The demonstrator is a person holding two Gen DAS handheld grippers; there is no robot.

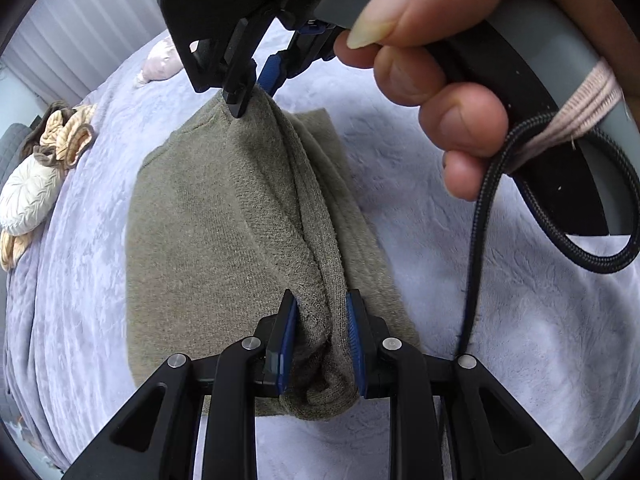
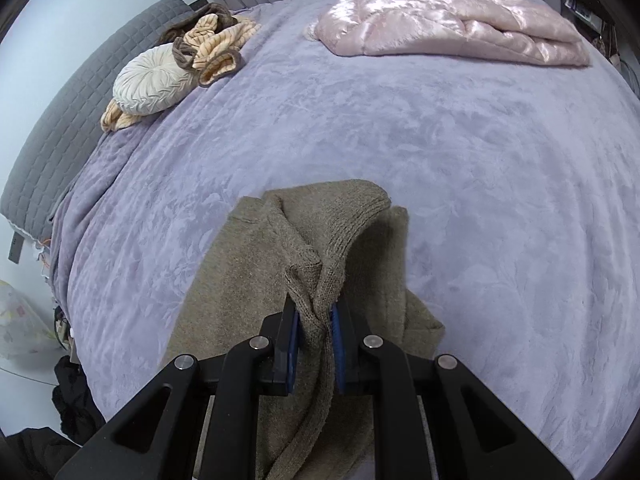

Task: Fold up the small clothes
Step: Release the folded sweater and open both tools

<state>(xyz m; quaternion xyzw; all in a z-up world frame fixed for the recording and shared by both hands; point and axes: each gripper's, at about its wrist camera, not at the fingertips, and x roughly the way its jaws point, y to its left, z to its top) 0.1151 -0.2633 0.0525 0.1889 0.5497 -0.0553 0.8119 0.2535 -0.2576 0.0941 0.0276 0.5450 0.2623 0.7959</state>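
Observation:
An olive-green knit garment (image 1: 224, 216) lies partly on the lilac bed cover, lifted along one folded edge. My left gripper (image 1: 322, 300) is shut on the near end of that edge, with bunched cloth between its blue pads. My right gripper (image 1: 256, 88) shows at the top of the left wrist view, shut on the far end of the same edge. In the right wrist view my right gripper (image 2: 314, 312) pinches a thin ridge of the garment (image 2: 240, 280), with the ribbed hem curling just beyond it.
The lilac plush bed cover (image 2: 440, 140) fills both views. A pink quilted blanket (image 2: 452, 12) lies at the far right. A round cream cushion (image 2: 154, 78) and striped tan clothes (image 2: 218, 46) sit at the far left by a grey headboard (image 2: 72, 112). A black cable (image 1: 480, 216) hangs from the right gripper's handle.

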